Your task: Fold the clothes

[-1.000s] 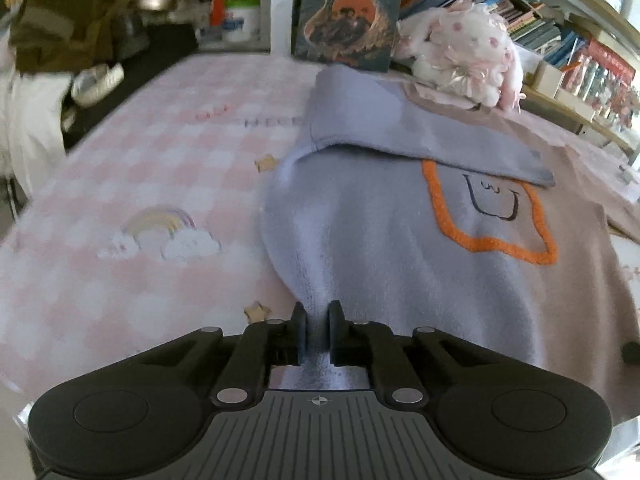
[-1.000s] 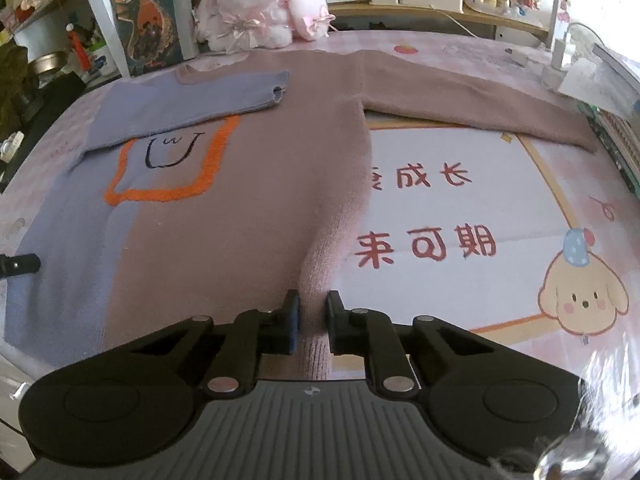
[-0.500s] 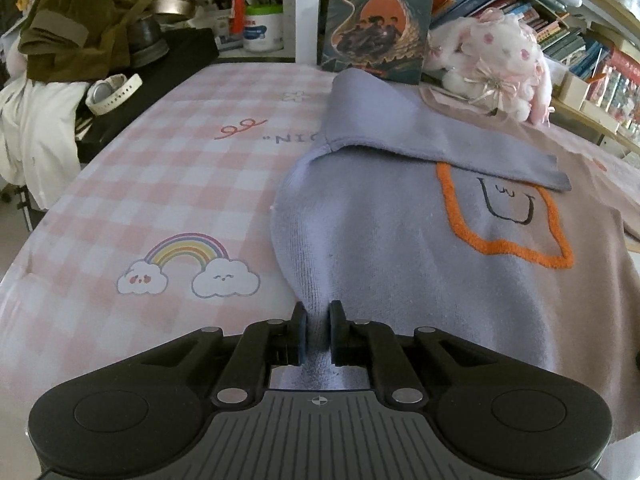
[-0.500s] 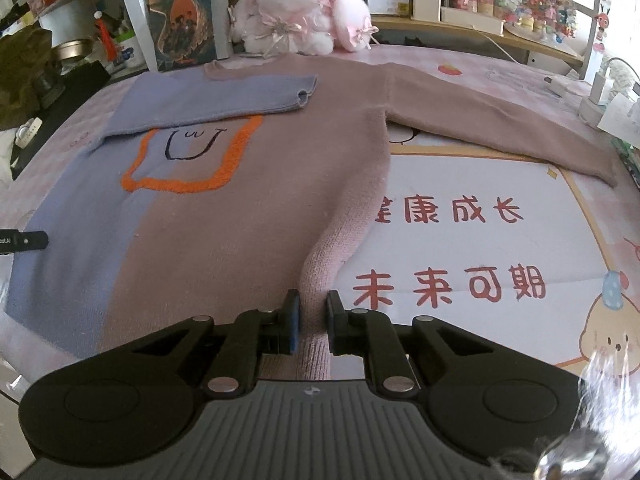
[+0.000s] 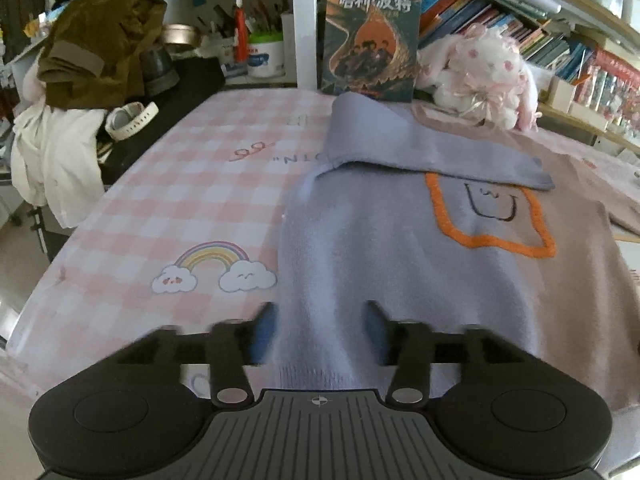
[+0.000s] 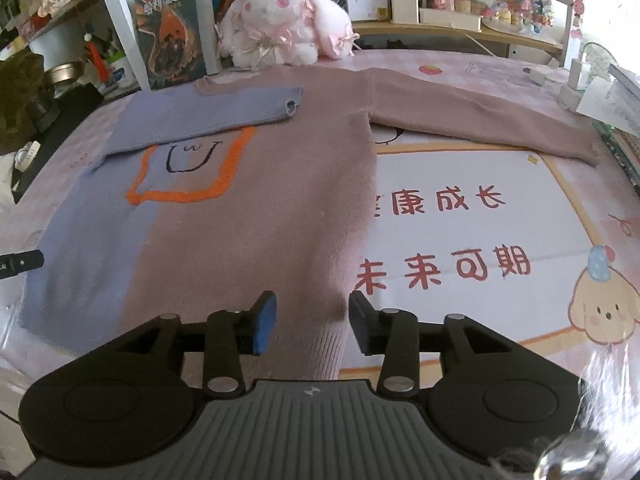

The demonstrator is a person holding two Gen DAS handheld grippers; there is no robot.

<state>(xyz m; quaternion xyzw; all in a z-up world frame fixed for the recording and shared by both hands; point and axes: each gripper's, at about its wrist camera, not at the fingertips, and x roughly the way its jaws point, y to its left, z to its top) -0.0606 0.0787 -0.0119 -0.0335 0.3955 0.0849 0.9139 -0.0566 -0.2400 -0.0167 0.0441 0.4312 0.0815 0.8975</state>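
A lilac and dusty-pink sweater [image 6: 256, 208] with an orange-outlined patch lies flat on the table. Its lilac sleeve [image 5: 420, 152] is folded across the chest; the pink sleeve [image 6: 480, 120] stretches out to the right. My left gripper [image 5: 320, 326] sits over the lilac hem corner [image 5: 316, 372], jaws opening, cloth lying loose between the pads without being pinched. My right gripper [image 6: 312, 316] is over the pink hem [image 6: 308, 352], jaws also opening, and its pads stand clear of the cloth. The left gripper's tip [image 6: 20, 266] shows at the left edge of the right wrist view.
A pink checked mat [image 5: 180, 208] with a rainbow covers the left of the table; a printed mat [image 6: 460, 232] with red characters lies to the right. A plush bunny [image 6: 280, 24] and a book [image 5: 370, 40] stand at the back. Clothes [image 5: 92, 52] pile on the left.
Both grippers were pinching the sweater's hem and have now spread their jaws, letting it go. The hem has settled flat on the table. The left view has drawn back a little.
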